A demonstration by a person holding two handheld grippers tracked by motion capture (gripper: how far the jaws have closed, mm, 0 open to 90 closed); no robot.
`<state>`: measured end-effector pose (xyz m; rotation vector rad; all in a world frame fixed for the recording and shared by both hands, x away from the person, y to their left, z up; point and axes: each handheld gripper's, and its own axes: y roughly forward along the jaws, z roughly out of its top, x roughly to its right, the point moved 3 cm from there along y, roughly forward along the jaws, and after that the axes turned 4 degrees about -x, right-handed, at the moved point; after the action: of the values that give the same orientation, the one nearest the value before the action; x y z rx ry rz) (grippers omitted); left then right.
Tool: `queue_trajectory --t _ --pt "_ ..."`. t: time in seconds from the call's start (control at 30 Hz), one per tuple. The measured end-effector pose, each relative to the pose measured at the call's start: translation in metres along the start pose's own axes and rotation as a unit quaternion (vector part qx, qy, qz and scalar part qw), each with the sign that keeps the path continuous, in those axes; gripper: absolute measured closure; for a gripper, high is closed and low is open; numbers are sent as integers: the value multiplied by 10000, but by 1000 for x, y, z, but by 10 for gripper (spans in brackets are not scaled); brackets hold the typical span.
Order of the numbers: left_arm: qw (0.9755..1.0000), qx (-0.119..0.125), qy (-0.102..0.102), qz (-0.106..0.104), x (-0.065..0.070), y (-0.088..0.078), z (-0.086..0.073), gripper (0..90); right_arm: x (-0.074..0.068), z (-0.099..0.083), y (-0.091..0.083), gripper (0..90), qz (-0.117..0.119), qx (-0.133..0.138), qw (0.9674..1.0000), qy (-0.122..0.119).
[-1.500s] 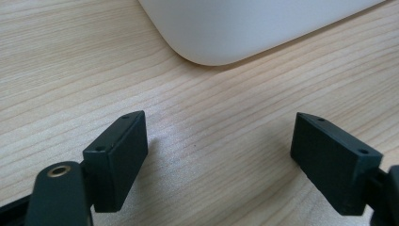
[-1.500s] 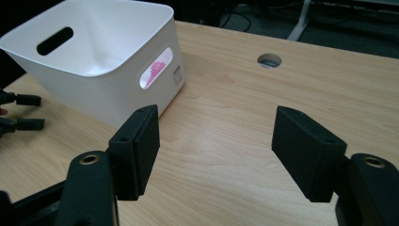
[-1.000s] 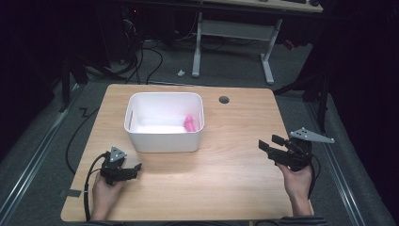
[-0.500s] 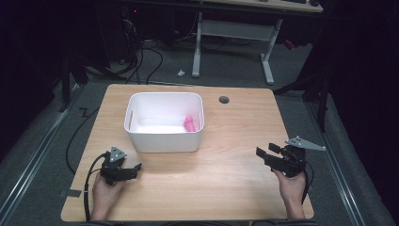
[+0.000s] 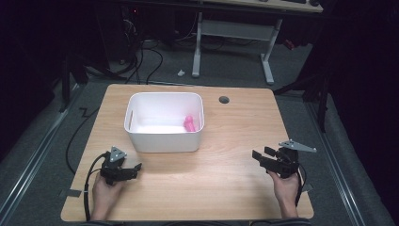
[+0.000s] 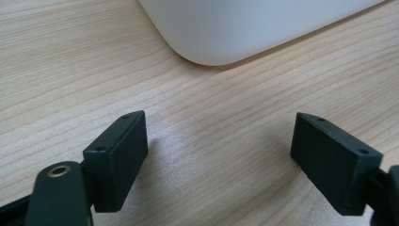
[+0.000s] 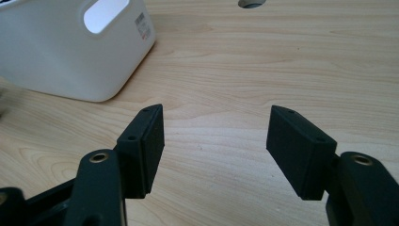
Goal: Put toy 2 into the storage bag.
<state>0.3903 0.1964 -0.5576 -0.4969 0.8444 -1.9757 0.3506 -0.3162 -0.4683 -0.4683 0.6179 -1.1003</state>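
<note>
1. Now look at the white bin [image 5: 163, 123]. It sits on the wooden table [image 5: 226, 183], and everything else is placed around it.
2. Your left gripper [image 5: 133, 168] is just beside the bin's near left corner, low over the table. Its jaws are wide apart and hold nothing. In the left gripper view, the bin's round corner [image 6: 221, 33] is right ahead of them.
3. Your right gripper [image 5: 260, 156] is well apart from the bin, off to its near right side. Its jaws are wide apart too, with nothing between them.
4. A small pink thing [image 5: 189, 123] lies inside the bin, against the right wall. It is too small to tell what it is.
5. The bin looks like thin, smooth plastic. It is likely light and stiff, but its sides may be slippery and may bend a bit if you squeeze hard.
6. A good place to take hold is the top rim. There is also a handle hole [image 7: 104, 9] in the side wall facing your right gripper.
7. The pink thing looks small and light. Pinch it gently around its middle, or it may slip or roll away.
</note>
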Motion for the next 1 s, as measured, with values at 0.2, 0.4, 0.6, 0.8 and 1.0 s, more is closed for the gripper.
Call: queue_trajectory --t 0.2,0.4,0.6,0.8,1.0 --pt "10000 0 1 0 0 0 0 196 4 -5 10 375 -29 -71 10000 53" --pt "10000 0 0 1 0 0 0 196 9 -11 21 375 -95 -165 9998 67" --pt "10000 1 1 0 0 0 0 196 15 -19 32 373 -200 -283 9993 126" --pt "10000 2 0 0 0 0 0 196 17 -24 41 370 -345 -385 9987 55" --pt "10000 2 0 1 0 0 0 196 21 -30 53 366 -531 -479 9974 0"
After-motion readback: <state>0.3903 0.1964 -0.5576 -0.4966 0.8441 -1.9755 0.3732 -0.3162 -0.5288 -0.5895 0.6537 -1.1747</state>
